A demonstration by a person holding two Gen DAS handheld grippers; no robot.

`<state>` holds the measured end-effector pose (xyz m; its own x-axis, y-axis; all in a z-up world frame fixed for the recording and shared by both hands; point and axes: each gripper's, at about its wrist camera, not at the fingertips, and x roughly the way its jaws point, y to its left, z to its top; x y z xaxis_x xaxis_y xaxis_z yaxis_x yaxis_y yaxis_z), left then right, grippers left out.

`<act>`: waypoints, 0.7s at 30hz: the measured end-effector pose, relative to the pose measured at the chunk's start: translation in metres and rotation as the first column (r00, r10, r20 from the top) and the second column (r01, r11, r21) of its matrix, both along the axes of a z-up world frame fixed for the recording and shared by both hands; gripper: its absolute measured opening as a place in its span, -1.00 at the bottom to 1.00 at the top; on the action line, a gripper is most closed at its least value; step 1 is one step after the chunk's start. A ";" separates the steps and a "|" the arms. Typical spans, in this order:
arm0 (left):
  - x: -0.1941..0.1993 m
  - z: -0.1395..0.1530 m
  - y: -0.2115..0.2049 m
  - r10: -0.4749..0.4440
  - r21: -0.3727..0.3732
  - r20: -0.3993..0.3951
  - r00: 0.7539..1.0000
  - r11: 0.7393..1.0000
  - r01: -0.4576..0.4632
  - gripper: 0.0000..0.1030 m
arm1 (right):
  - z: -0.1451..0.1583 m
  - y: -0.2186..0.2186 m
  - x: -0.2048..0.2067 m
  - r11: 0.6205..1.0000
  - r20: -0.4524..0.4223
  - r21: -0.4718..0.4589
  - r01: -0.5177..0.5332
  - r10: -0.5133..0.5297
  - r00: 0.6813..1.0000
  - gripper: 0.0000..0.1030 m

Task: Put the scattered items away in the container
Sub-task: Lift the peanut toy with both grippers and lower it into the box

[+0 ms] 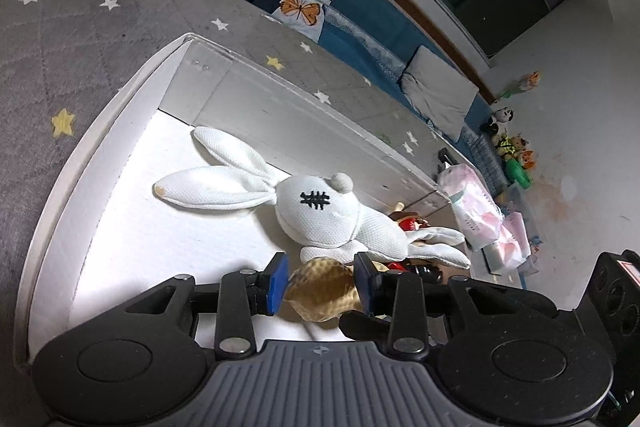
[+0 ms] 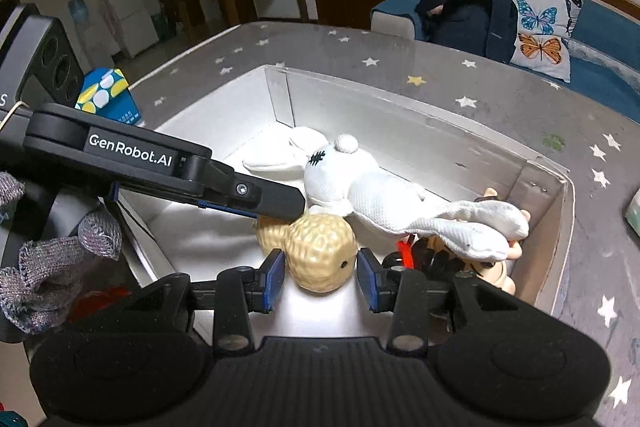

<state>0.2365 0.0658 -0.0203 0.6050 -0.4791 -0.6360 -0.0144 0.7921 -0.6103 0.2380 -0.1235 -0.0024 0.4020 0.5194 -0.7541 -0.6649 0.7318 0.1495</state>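
Note:
A white box (image 1: 100, 147) (image 2: 400, 107) stands on a grey star-patterned mat. Inside lie a white rabbit plush (image 1: 320, 211) (image 2: 360, 179) and, at the box's far end, some red and black toy parts (image 2: 412, 255) and a small doll. A tan knobbly toy (image 1: 320, 291) (image 2: 320, 259) with a black eye hangs low over the box floor. My left gripper (image 1: 320, 281) (image 2: 288, 205) is shut on one end of it. My right gripper (image 2: 320, 279) is shut on the rounded end with the eye. The two grippers meet at an angle over the box.
A gloved hand (image 2: 60, 259) holds the left gripper. Pink tissue packs (image 1: 476, 211) lie beyond the box's end, a blue-yellow packet (image 2: 108, 95) beside it. A blue sofa with a butterfly pillow (image 2: 536, 23) and a dark backpack (image 2: 468, 15) borders the mat. Small toys (image 1: 512, 151) stand by the wall.

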 end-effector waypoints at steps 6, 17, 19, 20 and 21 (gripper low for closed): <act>0.003 -0.002 -0.001 0.002 0.009 -0.001 1.000 1.000 -0.002 -0.26 | -0.003 0.003 0.000 1.000 -0.002 -0.027 -0.002 0.002 1.000 -0.24; -0.003 0.007 -0.005 -0.011 0.023 0.034 0.999 1.000 0.010 -0.26 | 0.000 0.000 -0.003 1.000 0.002 -0.028 0.003 -0.003 1.000 -0.23; -0.004 0.009 -0.005 -0.010 0.026 0.037 0.999 1.000 0.009 -0.26 | 0.000 0.000 -0.003 1.000 0.008 -0.030 0.002 -0.002 1.000 -0.23; -0.004 0.009 -0.005 -0.009 0.028 0.038 0.999 1.000 0.008 -0.26 | 0.001 0.000 -0.004 1.000 0.011 -0.029 0.002 -0.002 1.000 -0.23; -0.005 0.010 -0.005 -0.008 0.029 0.040 0.999 1.000 0.007 -0.26 | 0.001 -0.001 -0.004 1.000 0.013 -0.026 0.005 -0.005 1.000 -0.23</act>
<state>0.2316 0.0607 -0.0105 0.6268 -0.4655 -0.6249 0.0153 0.8091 -0.5874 0.2335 -0.1241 -0.0010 0.4146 0.4979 -0.7617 -0.6632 0.7385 0.1218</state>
